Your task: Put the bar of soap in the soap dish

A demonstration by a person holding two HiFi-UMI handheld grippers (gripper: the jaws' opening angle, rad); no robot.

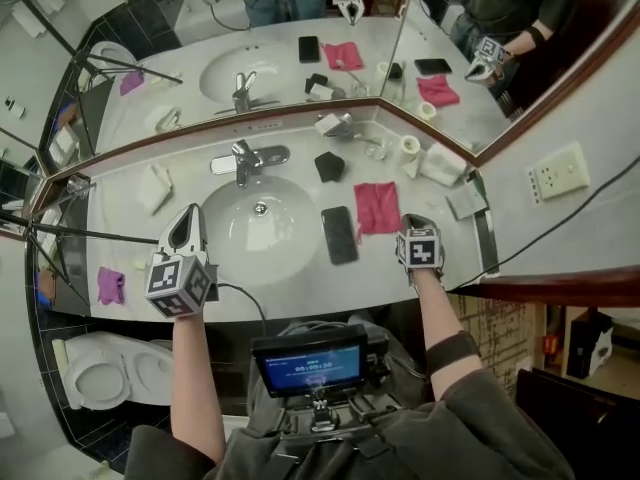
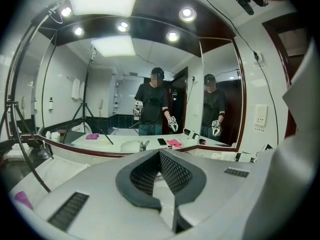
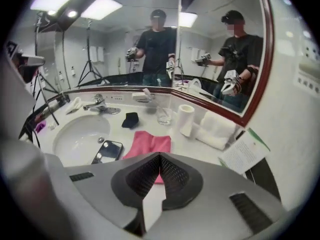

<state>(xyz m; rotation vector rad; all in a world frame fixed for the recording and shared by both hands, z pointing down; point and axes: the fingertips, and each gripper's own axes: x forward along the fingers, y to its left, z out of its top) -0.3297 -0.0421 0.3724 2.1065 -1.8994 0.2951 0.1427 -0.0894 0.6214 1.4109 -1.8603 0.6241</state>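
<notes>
The left tongs (image 1: 188,223) are clenched shut with nothing in them. They hang over the lower left rim of the round white sink (image 1: 225,243). The right tongs (image 3: 160,159) are clenched and empty too. They tip down at the worktop (image 1: 300,286), just right of the pink cloth (image 1: 377,208). I think both are shut because there is nothing to carry yet, and the right one seems to be looking over the things there.

I cannot say for sure which thing is the bar of soap. A small pale lump (image 1: 140,264) near the left edge of the worktop could be it. A little white tray (image 1: 333,124) by the mirror, in the upper middle, could be the soap dish. Neither is near the tongs.

The worktop is pale, smooth and hard. The tap (image 1: 243,158) is shiny metal. A flat dark phone (image 1: 339,234) with a glassy face lies beside the sink. The pink cloth looks soft and a bit wrinkled. A toilet roll (image 1: 409,146) and a folded white towel (image 1: 442,164) sit back in the upper right corner, maybe to stay dry. The pads of the tongs are dark, with a grid of tiny bumps, likely to stop slippery things sliding out.
</notes>
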